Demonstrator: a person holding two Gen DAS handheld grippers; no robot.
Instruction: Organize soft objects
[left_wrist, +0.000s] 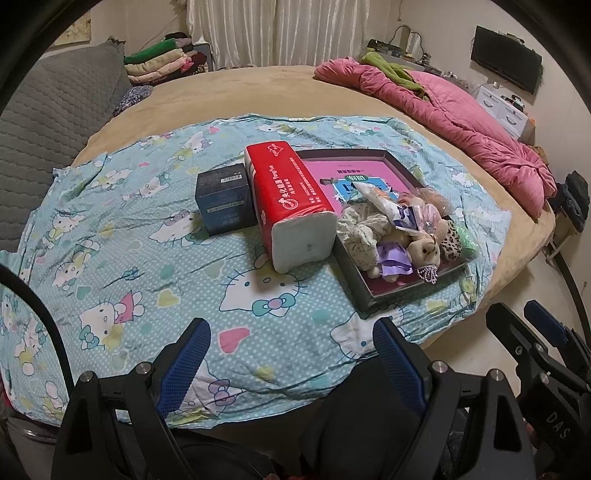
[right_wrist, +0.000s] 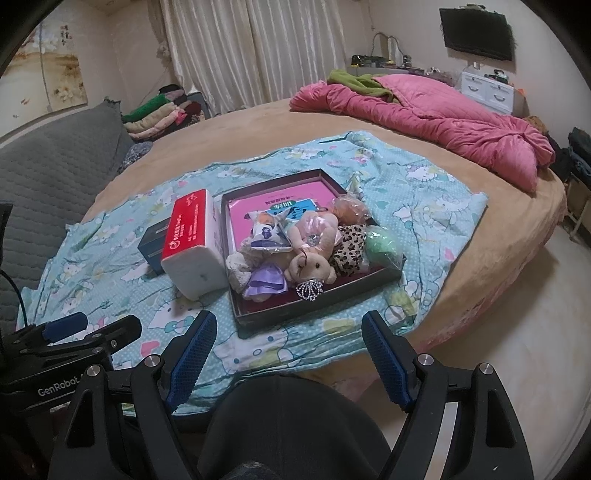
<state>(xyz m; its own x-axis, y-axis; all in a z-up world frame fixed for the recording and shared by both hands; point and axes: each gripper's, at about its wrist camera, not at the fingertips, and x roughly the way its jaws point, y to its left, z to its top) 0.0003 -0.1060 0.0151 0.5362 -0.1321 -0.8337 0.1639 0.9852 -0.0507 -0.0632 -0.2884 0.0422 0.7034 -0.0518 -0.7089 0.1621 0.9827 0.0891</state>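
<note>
A shallow dark box (left_wrist: 369, 295) (right_wrist: 258, 314) with a pink lining lies on a Hello Kitty sheet (left_wrist: 147, 221) (right_wrist: 424, 192). It holds a pile of soft things: a beige teddy bear (left_wrist: 426, 253) (right_wrist: 310, 267), a leopard-print piece (left_wrist: 452, 240) (right_wrist: 349, 245), a purple cloth (left_wrist: 395, 258) (right_wrist: 264, 280), a green pouf (right_wrist: 380, 243), a small packet (right_wrist: 264, 232) and a silver tiara (left_wrist: 428, 275) (right_wrist: 309, 290). A red tissue pack (left_wrist: 291, 199) (right_wrist: 192, 240) lies left of the box. My left gripper (left_wrist: 291, 332) and right gripper (right_wrist: 290, 325) are open and empty, near the bed's front edge.
A dark blue box (left_wrist: 223, 197) (right_wrist: 151, 243) sits left of the tissue pack. A pink quilt (left_wrist: 461, 129) (right_wrist: 443, 125) lies at the bed's far right. Folded clothes (left_wrist: 162, 62) (right_wrist: 162, 110) are stacked at the back left. A grey padded headboard (left_wrist: 48, 122) stands at left.
</note>
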